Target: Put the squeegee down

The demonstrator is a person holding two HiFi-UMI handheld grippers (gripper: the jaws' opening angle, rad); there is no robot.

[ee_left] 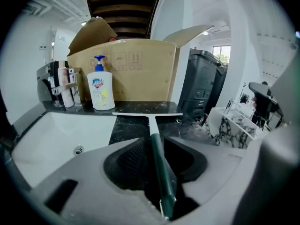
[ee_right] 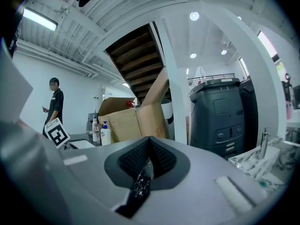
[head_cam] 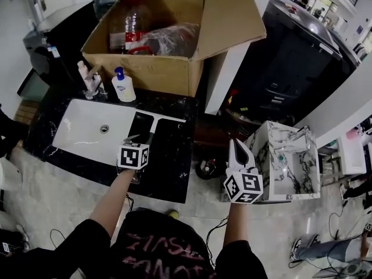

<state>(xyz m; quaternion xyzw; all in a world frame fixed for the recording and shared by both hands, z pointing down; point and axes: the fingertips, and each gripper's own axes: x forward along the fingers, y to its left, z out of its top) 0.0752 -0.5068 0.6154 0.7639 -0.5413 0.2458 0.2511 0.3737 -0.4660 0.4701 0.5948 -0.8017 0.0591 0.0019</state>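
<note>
Squeegee [ee_left: 158, 165] is lying on black counter [head_cam: 174, 161] by sink [head_cam: 87, 127], L gripper [head_cam: 141, 138] jaws standing apart round its handle w/o pinching, R gripper [ee_right: 149, 142] sitting closed & empty, so task is looking ~done, only backing off left.

Head view dim overall, esp. the black worktop [head_cam: 171, 150] & bottom edge; the white sink [head_cam: 81, 127] is the brightest patch. Both gripper views brighter, lit by ceiling spots [ee_right: 193, 16] + a strip light [ee_right: 37, 18], w/ glare. Strong fisheye bend, dark vignette in corners. Close foreground soft, out of focus.
</note>
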